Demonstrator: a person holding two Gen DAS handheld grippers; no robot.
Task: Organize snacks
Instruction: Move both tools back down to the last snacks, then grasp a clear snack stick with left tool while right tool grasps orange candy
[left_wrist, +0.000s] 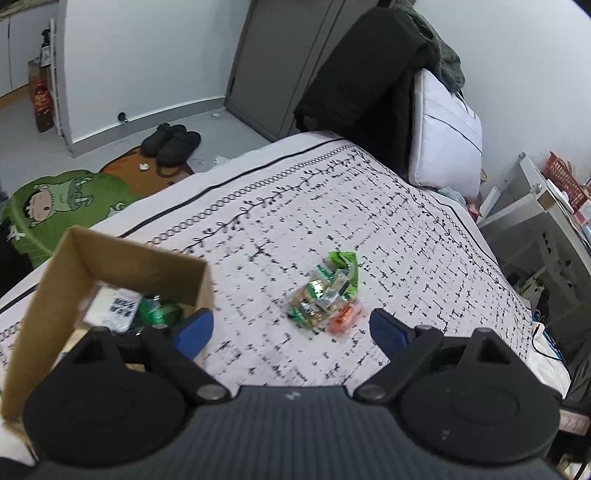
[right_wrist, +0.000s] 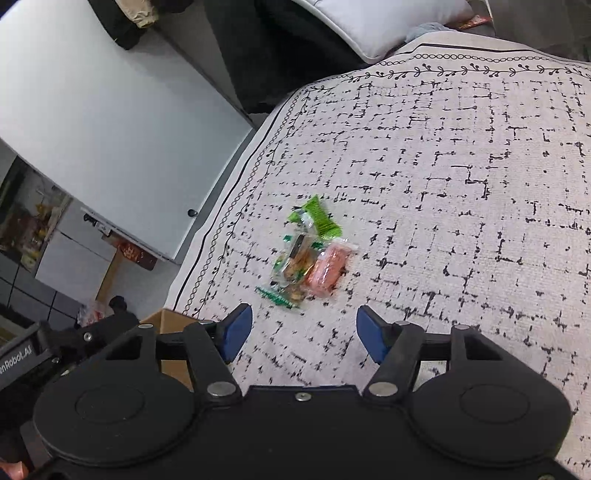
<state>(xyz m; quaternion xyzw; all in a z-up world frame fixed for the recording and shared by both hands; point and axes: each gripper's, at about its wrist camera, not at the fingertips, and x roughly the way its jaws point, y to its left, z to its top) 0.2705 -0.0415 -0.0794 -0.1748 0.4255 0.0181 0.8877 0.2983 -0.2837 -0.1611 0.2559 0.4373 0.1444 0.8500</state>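
A small pile of snack packets (left_wrist: 325, 291) lies on the patterned bedspread (left_wrist: 406, 236): green wrappers, clear packs and an orange pack (left_wrist: 345, 319). My left gripper (left_wrist: 291, 332) is open and empty, just short of the pile. A cardboard box (left_wrist: 74, 280) at its left holds a white packet (left_wrist: 112, 306) and a green packet (left_wrist: 159, 312). In the right wrist view the same pile (right_wrist: 310, 254) with the orange pack (right_wrist: 328, 269) lies ahead of my right gripper (right_wrist: 304, 332), which is open and empty. The box corner (right_wrist: 166, 321) shows at its left.
A white pillow (left_wrist: 447, 133) and dark clothes (left_wrist: 369, 70) sit at the head of the bed. A white shelf with a red basket (left_wrist: 565, 177) stands to the right. On the floor are black slippers (left_wrist: 171, 142) and a green rug (left_wrist: 55, 206).
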